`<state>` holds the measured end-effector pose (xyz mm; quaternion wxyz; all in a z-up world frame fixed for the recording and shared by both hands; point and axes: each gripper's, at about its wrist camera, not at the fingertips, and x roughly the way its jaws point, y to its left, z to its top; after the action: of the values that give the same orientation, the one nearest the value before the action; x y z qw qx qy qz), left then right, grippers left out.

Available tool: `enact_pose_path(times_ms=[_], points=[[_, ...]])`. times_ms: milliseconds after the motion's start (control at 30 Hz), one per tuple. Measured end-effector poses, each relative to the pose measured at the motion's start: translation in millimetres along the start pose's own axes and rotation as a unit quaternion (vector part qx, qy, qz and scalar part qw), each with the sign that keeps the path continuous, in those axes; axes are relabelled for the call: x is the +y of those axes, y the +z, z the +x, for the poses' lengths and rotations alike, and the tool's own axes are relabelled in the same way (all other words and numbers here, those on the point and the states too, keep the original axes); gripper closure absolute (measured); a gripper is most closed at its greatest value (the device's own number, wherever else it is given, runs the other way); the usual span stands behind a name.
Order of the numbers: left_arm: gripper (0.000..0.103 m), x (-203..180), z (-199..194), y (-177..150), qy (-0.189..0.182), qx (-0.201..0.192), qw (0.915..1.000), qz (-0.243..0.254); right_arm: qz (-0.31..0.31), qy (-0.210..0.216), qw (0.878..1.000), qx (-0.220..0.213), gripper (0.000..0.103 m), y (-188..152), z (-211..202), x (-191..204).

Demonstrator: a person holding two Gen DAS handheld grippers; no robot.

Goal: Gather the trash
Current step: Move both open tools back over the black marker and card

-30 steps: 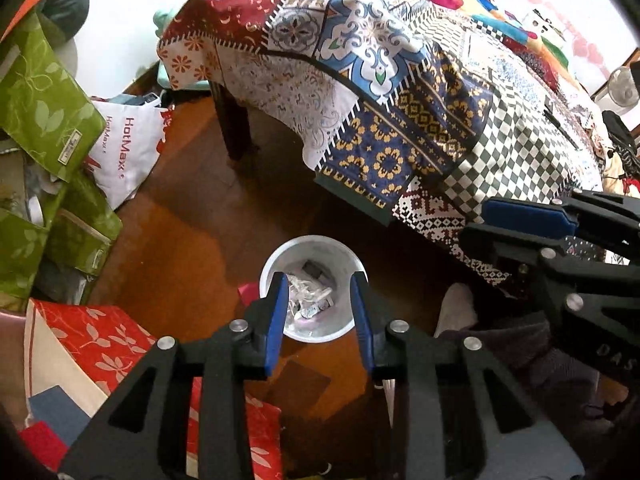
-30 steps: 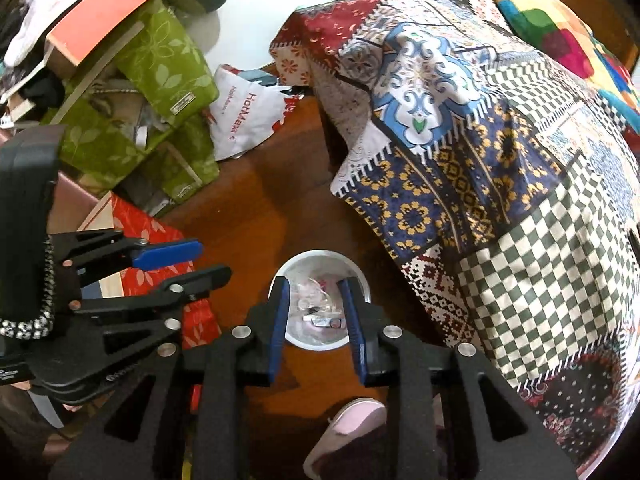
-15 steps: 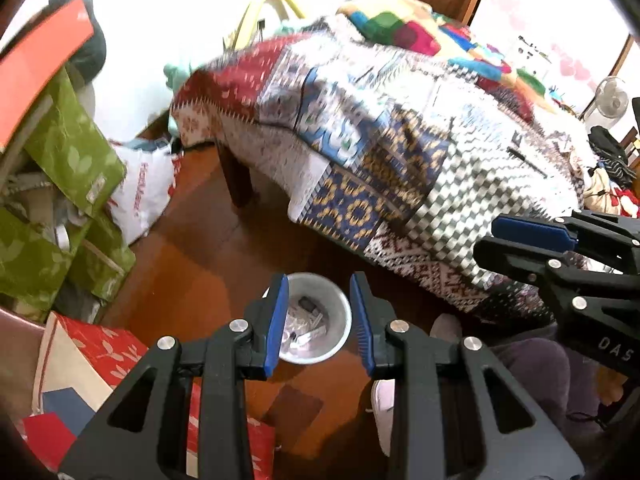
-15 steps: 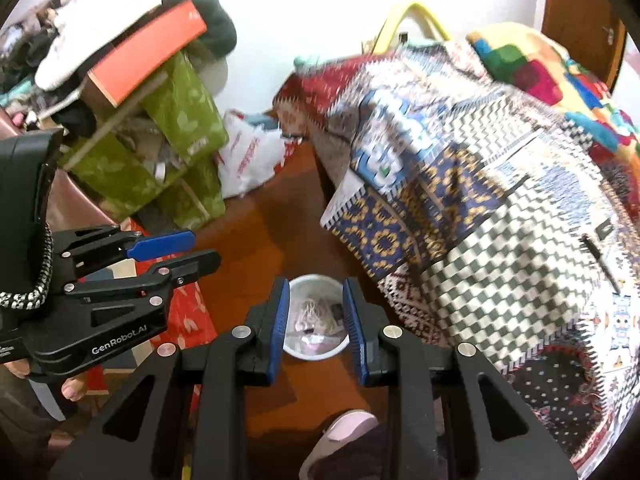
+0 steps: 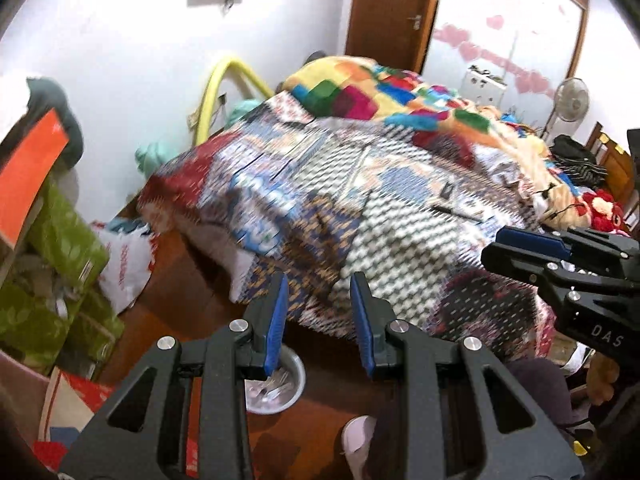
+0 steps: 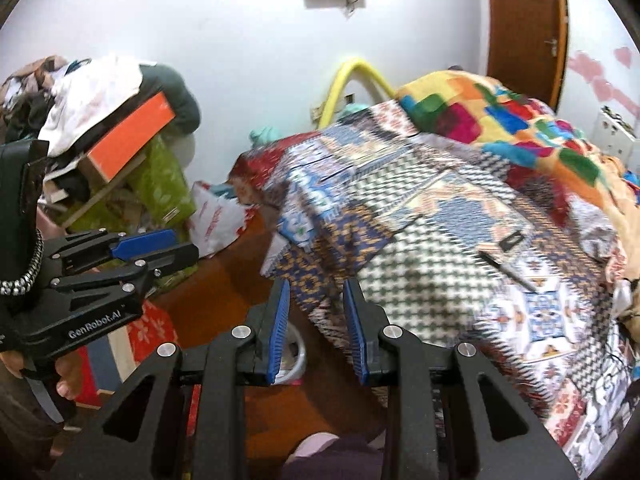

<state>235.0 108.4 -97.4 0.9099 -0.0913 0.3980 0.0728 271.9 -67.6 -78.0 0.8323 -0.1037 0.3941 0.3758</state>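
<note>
Lifting away from the round white plastic bin of scraps (image 5: 276, 386) on the brown floor, the left gripper (image 5: 318, 322) and right gripper (image 6: 314, 330) both stand narrowly parted and empty, now facing the patchwork-quilted bed (image 5: 360, 184), so the drop-off looks done.

bin (image 5: 276, 390) on floor, before bed (image 5: 400, 208) | boxes (image 5: 60, 264) left of bin

2 wrist fisheyes, tilted downward, sharing bed (image 5: 360, 184) and bin (image 5: 280, 388)
</note>
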Motion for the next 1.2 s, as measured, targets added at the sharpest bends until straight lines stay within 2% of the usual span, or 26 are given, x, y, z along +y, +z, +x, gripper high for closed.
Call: enact_pose_path(times_ms=[233,433,500,567,667,867,1200], points=[[0.072,-58,10,29,-0.023,-0.019,0.9991,0.032,0.02,-0.04,0.999,-0.017,0.078,-3,-28,-53],[0.072,-103,37,49,-0.045,-0.013,0.9975,0.054,0.042,-0.067,0.997,-0.012,0.077,-8,-35,-104],[0.071,-115,48,55,-0.051,-0.008,0.9968,0.061,0.046,-0.074,0.996,-0.007,0.075,-10,-34,-120],[0.067,-126,59,61,-0.056,-0.003,0.9962,0.066,0.05,-0.081,0.995,-0.001,0.064,-11,-29,-136],[0.061,-138,81,68,-0.062,0.005,0.9955,0.071,0.057,-0.086,0.995,0.004,0.062,-14,-21,-156],[0.059,-149,133,80,-0.073,0.032,0.9947,0.065,0.066,-0.089,0.993,0.038,0.062,-16,19,-193],[0.059,-154,222,90,-0.067,0.072,0.9926,0.071,0.078,-0.075,0.989,0.101,0.062,-13,116,-242]])
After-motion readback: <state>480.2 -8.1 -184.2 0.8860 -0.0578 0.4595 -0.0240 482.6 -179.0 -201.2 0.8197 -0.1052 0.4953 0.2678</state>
